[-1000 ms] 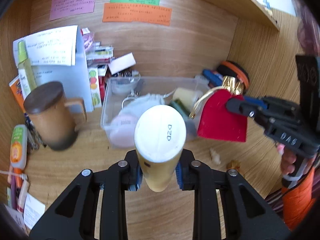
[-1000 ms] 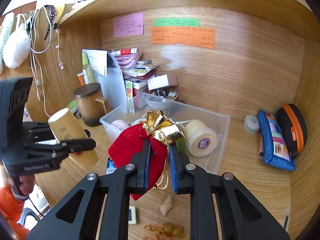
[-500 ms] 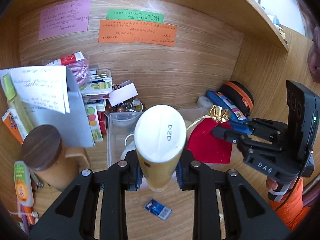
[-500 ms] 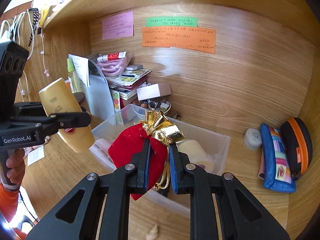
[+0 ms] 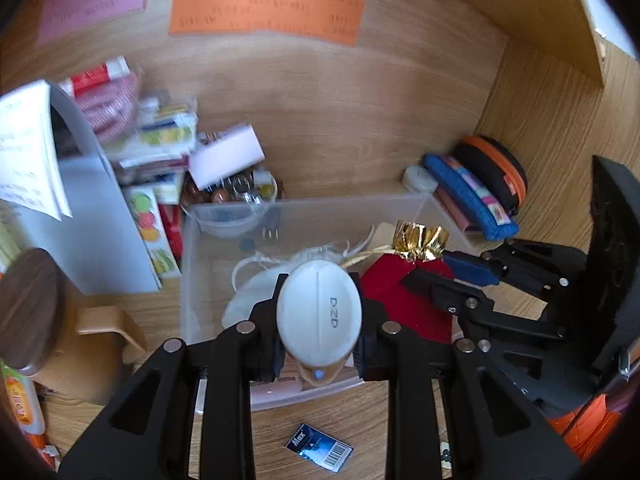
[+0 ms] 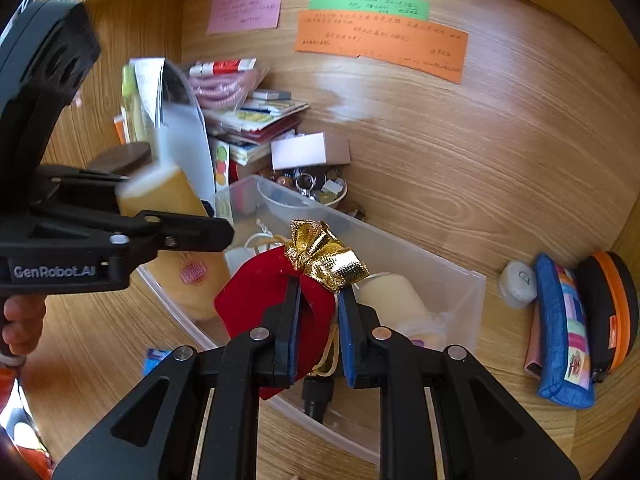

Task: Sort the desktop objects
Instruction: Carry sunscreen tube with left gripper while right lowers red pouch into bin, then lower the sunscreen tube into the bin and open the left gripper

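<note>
My left gripper (image 5: 319,316) is shut on a yellow tube with a white cap (image 5: 319,312) and holds it over the front of the clear plastic bin (image 5: 312,208). It also shows in the right wrist view (image 6: 176,236), tilted over the bin's left side. My right gripper (image 6: 319,300) is shut on a red pouch with a gold top (image 6: 280,292), above the bin (image 6: 460,280). The pouch shows in the left wrist view (image 5: 404,300). The bin holds a white drawstring bag (image 5: 256,292), a small bowl (image 5: 232,224) and a cream roll (image 6: 396,292).
A stack of books and boxes (image 5: 156,148) and a white folder (image 5: 92,208) stand at back left. A brown lidded mug (image 5: 36,312) is at left. Blue (image 6: 564,320) and black-orange (image 6: 612,304) pouches lie at right. A small blue packet (image 5: 320,446) lies before the bin.
Both grippers have moved forward and down over the bin, so the tube and the red pouch now hang above its contents. Both grips are unchanged.
</note>
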A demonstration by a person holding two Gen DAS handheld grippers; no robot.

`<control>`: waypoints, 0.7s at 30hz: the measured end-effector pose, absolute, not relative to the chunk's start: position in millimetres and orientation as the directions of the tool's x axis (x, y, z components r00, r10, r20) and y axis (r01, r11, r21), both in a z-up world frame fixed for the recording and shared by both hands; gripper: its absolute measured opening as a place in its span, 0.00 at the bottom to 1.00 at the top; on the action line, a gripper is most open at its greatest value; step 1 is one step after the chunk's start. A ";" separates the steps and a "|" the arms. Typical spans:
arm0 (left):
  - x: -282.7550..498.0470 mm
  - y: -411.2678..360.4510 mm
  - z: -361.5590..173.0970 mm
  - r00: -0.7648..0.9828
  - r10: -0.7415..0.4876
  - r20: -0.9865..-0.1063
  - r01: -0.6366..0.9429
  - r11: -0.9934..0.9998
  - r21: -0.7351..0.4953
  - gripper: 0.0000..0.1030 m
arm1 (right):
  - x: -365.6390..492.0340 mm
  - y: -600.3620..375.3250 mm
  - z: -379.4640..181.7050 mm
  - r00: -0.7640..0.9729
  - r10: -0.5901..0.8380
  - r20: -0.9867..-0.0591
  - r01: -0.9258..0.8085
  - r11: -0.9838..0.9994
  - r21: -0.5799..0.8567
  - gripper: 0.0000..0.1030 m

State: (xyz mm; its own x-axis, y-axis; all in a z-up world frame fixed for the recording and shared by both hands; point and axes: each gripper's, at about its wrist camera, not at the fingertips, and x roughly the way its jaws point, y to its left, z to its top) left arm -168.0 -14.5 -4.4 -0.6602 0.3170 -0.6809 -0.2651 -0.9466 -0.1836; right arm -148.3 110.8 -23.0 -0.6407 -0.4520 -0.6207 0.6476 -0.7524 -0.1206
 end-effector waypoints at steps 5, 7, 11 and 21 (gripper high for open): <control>-176.2 -9.6 -17.9 -0.633 0.319 -0.705 -0.269 -0.945 -0.186 0.25 | -151.9 113.0 -29.0 -0.627 -0.459 -0.630 0.659 -0.743 -0.115 0.15; -178.6 -8.1 -20.4 -0.629 0.321 -0.708 -0.271 -0.944 -0.186 0.25 | -155.3 113.2 -33.6 -0.612 -0.457 -0.645 0.665 -0.739 -0.107 0.15; -182.9 -4.8 -25.5 -0.619 0.321 -0.717 -0.273 -0.944 -0.186 0.25 | -156.4 111.9 -39.6 -0.592 -0.458 -0.664 0.679 -0.727 -0.103 0.15; -188.5 -6.3 -30.1 -0.621 0.309 -0.721 -0.271 -0.947 -0.173 0.25 | -159.0 110.9 -47.7 -0.589 -0.435 -0.681 0.670 -0.735 -0.109 0.38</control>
State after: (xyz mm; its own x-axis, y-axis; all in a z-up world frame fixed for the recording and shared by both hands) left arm -188.5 -6.3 -30.1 -0.6207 0.3092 -0.7205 -0.2705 -0.9470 -0.1734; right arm -159.0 110.9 -47.7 -0.5886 -0.4352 -0.6813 0.6696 -0.7346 -0.1093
